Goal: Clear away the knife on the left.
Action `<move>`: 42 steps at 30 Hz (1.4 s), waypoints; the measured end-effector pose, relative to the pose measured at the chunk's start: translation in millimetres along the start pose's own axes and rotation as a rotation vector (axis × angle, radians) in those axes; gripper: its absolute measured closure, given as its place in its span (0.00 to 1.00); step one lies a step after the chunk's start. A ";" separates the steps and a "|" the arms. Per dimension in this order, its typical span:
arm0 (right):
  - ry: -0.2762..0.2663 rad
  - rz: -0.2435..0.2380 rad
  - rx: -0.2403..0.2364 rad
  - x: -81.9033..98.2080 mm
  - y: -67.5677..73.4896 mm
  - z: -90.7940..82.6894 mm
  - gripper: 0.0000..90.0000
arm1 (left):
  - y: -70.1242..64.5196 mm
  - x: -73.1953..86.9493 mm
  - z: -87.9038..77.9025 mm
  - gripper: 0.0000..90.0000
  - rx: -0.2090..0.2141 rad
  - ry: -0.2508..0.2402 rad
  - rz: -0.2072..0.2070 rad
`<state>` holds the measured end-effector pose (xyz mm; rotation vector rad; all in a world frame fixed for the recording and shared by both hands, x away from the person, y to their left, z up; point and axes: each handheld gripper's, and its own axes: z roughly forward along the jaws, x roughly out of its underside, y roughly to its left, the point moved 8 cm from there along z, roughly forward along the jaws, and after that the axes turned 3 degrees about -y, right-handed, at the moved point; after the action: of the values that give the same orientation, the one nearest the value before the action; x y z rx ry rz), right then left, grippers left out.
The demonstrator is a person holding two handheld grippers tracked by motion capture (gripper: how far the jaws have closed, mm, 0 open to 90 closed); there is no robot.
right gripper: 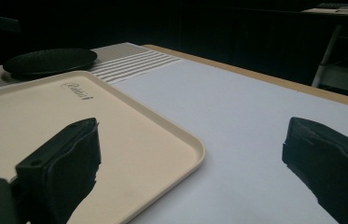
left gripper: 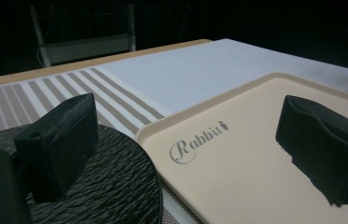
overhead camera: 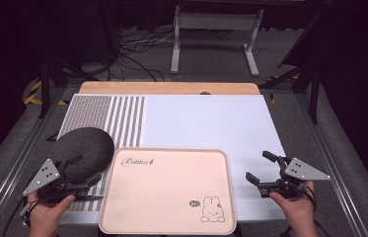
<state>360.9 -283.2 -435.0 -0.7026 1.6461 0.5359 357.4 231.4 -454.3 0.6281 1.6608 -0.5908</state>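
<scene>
**The plate may slide away before I can grip it**

My left gripper is nearest to the work, at the front left of the table. Its jaws are wide apart and hold nothing. In the left gripper view one jaw hangs over the dark textured plate and the other over the cream tray, so the opening sits across the two rims. This is my first worry: if I close here, I judge one jaw could press on the tray rim instead of the plate, and the tray would shift or tip up at its left edge.

My right gripper is at the front right, also wide open and empty, over the white mat just beside the right edge of the tray. It does not steady anything now.

The plate lies flat on the striped part of the mat, with its rim touching or almost touching the back left corner of the tray; I cannot tell which. It looks low and thin, so I think a jaw could slip over the rim and push it toward the left edge of the table.
</scene>
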 end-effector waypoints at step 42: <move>0.006 0.022 0.005 6.8 -2.7 2.1 0.05 | -1.7 -17.7 -14.0 0.15 0.148 0.363 0.138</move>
<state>363.6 -284.7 -441.9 -0.6842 1.6621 0.5454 348.9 238.2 -434.4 0.9956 1.9016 -0.5236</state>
